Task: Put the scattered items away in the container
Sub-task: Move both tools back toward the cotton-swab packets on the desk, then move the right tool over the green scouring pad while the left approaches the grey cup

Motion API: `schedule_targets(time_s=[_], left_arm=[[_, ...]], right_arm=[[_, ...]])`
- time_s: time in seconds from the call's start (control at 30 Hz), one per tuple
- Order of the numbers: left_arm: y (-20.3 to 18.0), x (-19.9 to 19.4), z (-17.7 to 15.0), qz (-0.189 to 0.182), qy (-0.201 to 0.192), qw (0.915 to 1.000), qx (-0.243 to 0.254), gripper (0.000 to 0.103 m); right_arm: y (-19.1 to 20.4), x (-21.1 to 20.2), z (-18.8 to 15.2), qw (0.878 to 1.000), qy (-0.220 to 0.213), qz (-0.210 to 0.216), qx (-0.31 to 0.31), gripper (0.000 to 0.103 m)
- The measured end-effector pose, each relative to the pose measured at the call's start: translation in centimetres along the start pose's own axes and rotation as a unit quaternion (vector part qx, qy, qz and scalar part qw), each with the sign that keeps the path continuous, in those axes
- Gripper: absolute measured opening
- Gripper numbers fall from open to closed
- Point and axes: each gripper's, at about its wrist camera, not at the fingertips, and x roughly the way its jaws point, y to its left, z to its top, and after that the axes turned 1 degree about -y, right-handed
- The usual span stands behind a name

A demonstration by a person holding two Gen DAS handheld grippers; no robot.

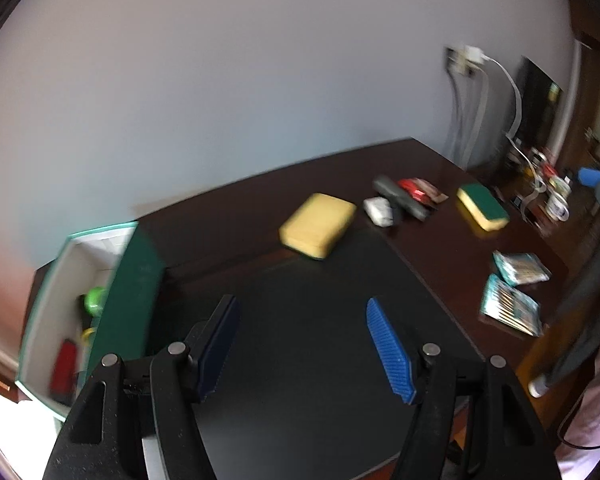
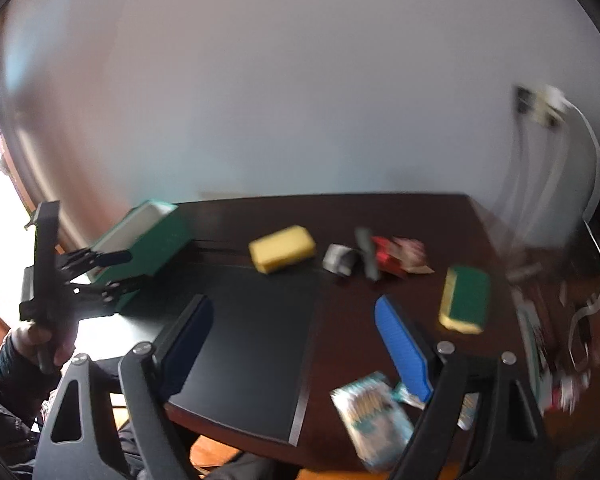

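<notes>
Dark table strewn with items awaiting tidying. Green container parked at left edge, partly filled. Yellow sponge left mid-table. Left gripper, right gripper both spread, nothing pinched.

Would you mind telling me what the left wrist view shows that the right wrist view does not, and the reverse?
Only the left wrist view looks into the green box, showing a green item and a red item inside.

Only the right wrist view shows the left tool from outside, beside the box, with the hand holding it.

Both show the yellow sponge, the green-topped sponge and the teal packets on the table.
</notes>
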Motion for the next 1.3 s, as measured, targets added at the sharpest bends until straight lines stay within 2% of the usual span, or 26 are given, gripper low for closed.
schedule_targets(time_s=[0.27, 0.53, 0.7, 0.83, 0.97, 1.1, 1.3], left_arm=[[-10.1, 3.6, -1.5, -0.078, 0.037, 0.9941, 0.066, 0.068], [-18.5, 6.4, -3.6, -0.190, 0.095, 0.9722, 0.098, 0.068], [-21.6, 8.0, -4.7, -0.179, 0.114, 0.9701, 0.118, 0.068], [-20.9, 8.6, -4.5, -0.155, 0.114, 0.9741, 0.119, 0.068], [-17.5, 9.6, -1.7, -0.122, 0.099, 0.9837, 0.088, 0.068], [-12.6, 12.2, 2.3, -0.081, 0.087, 0.9924, 0.032, 0.068], [-3.8, 16.2, 6.6, -0.035, 0.088, 0.9946, -0.042, 0.068]], right_arm=[[-7.5, -0.2, -5.6, 0.997, 0.036, -0.044, 0.053, 0.085], [-12.3, 0.1, -9.0, 0.994, 0.051, -0.065, 0.074, 0.085], [-14.0, 0.1, -10.4, 0.993, 0.061, -0.067, 0.079, 0.085], [-14.8, 0.2, -10.5, 0.992, 0.066, -0.067, 0.081, 0.085], [-15.7, 1.0, -9.0, 0.990, 0.071, -0.078, 0.089, 0.085], [-16.6, 3.6, -6.4, 0.988, 0.084, -0.082, 0.102, 0.094], [-19.1, 8.6, -3.7, 0.981, 0.109, -0.100, 0.127, 0.094]])
